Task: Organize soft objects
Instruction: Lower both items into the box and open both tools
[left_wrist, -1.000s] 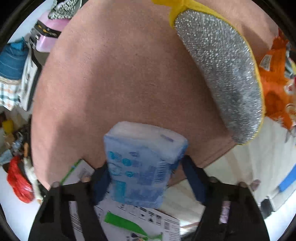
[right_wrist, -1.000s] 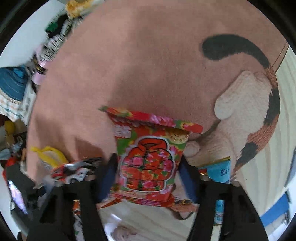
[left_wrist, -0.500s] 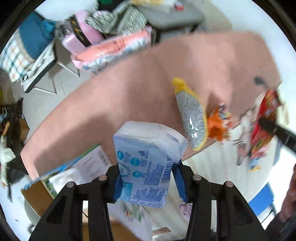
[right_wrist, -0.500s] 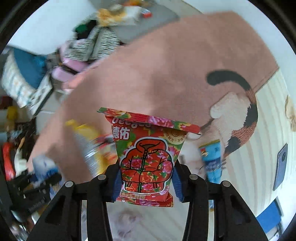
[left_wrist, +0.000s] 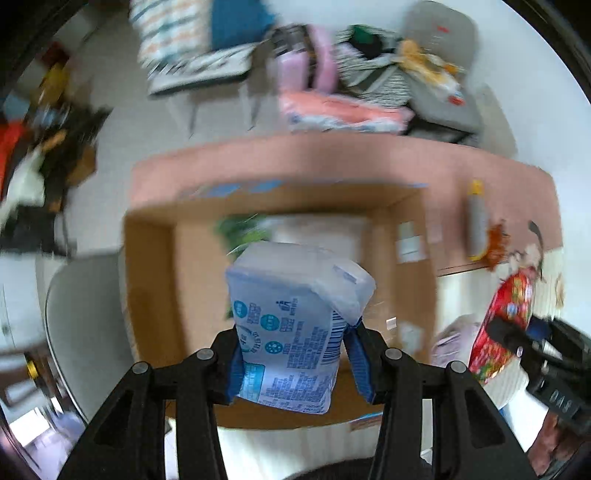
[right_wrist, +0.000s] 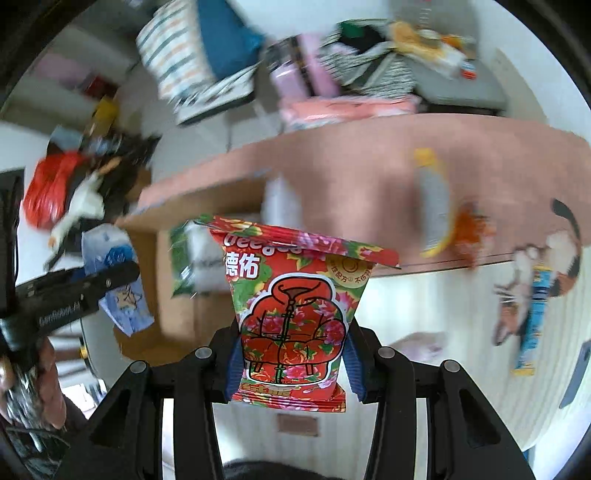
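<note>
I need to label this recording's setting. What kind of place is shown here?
Probably a lived-in home room, not a lab: a pink rug on pale floor, chairs heaped with clothes, and an open cardboard box.

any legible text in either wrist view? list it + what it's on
"德佑": white characters on the red floral pack held in the right tongs.
Latin brand line above it: cut off by the pack's folded top, unreadable.
Round yellow seal on that pack: too small to read.
Blue tissue pack in the left tongs: barcode, round icons and fine print, all blurred.
Raised lettering on the left tongs' body: too blurred.
</note>
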